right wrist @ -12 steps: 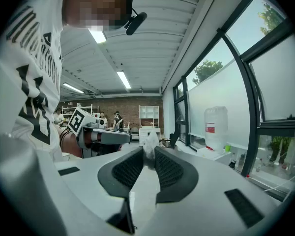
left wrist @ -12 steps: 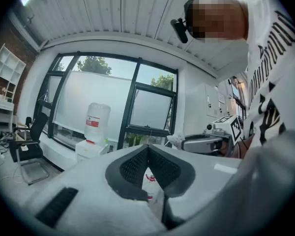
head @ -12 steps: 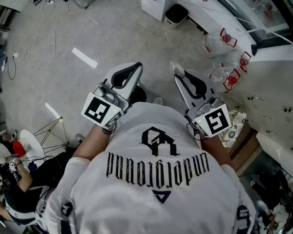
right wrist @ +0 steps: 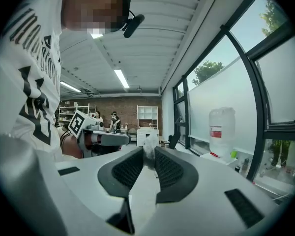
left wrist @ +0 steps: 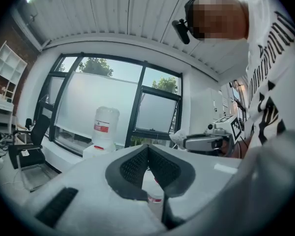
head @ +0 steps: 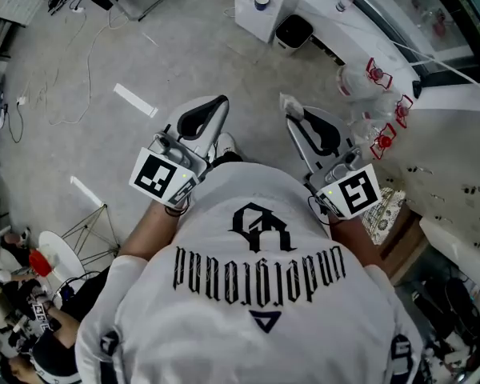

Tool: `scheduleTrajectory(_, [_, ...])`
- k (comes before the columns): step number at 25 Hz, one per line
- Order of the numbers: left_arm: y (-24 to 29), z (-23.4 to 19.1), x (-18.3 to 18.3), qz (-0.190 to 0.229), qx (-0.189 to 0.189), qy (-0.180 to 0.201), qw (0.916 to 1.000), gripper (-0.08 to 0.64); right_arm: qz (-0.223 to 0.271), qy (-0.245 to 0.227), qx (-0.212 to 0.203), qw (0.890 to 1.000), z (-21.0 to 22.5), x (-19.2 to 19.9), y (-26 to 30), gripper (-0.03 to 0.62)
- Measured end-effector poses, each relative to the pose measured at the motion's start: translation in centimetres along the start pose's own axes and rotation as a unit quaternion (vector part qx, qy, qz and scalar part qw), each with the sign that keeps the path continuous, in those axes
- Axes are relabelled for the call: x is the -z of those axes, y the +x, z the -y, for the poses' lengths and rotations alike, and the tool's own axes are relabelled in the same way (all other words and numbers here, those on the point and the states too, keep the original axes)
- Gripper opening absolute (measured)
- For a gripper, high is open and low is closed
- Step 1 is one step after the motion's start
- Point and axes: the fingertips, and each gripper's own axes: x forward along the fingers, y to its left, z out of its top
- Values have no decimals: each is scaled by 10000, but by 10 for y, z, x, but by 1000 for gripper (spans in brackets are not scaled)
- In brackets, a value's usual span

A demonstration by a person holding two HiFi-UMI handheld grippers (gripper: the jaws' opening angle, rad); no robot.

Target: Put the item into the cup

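My right gripper (head: 289, 112) is held out level over the floor, shut on a small white crumpled wad (head: 288, 102) pinched at its tips. The right gripper view has that wad (right wrist: 149, 150) squeezed between the dark ribbed pads. My left gripper (head: 222, 101) hangs beside it at the same height, its tips touching and nothing between them; its own view shows the pads meeting at a point (left wrist: 148, 147). Each gripper appears in the other's view: the right one with the wad (left wrist: 177, 137), the left one (right wrist: 104, 138). I see no cup that I can name for certain.
A white cabinet (head: 256, 18) with a small round container (head: 261, 1) on top stands ahead, a white bin (head: 293, 32) next to it. Large water jugs (head: 356, 78) sit at the right by a white counter (head: 456, 142). Cables and tape strips lie on the grey floor (head: 128, 62).
The head view has shifted slightly; both grippers keep almost the same pose, and the right one still pinches the white wad.
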Motion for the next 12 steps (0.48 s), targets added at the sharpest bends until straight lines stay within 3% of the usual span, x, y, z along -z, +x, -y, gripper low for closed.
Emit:
scheduleTrajectory(7, [0,-58,-12,49,129,23,9999,12,42,-92,253,9996,13,-15,54,78])
scheduleTrajectory(12, [7,-83,-12,6,122,-15,9999,12,-34,-66,213,9997,24,-13,77,78])
